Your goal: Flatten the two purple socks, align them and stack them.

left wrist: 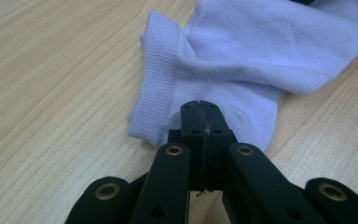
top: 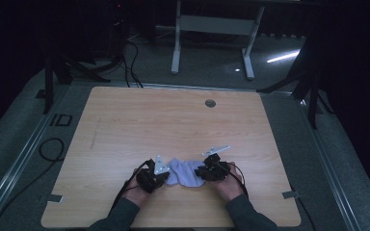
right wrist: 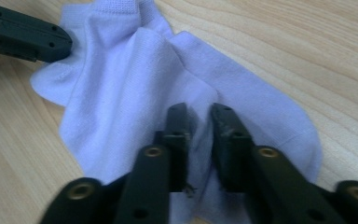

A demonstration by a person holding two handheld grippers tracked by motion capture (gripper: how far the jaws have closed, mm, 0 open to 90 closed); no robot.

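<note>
- The sock (top: 185,172) is a short ankle sock in a pale white-lilac knit, lying crumpled on the wooden table (top: 173,120) near the front edge, between the two grippers.
- In the left gripper view the sock (left wrist: 261,51) shows a ribbed cuff band folded at its left side and a soft fold running across the body; a thin seam line crosses the fabric just above the jaws.
- In the right gripper view the sock (right wrist: 121,93) spreads flat with a raised crease down its middle and a rounded end toward the right.
- The left gripper (top: 150,178) is clenched: its two black jaws meet with no gap, their tips at the sock's edge below the cuff, and a few threads are caught in the seam between them. Whether cloth is truly pinched there I cannot tell.
- The right gripper (top: 212,171) hangs over the sock's other end with its jaws standing a narrow way apart; sock fabric lies beneath the gap, and the pads do not press on it.
- The left gripper's tip (right wrist: 51,44) appears in the right gripper view, touching the sock's cuff end.
- Open tabletop stretches away behind the sock, up to a round grommet hole (top: 210,103) near the far edge; both side edges are well apart from the hands.
- On the floor left of the table, pale marks reading "ID" (top: 60,120) can be made out.
</note>
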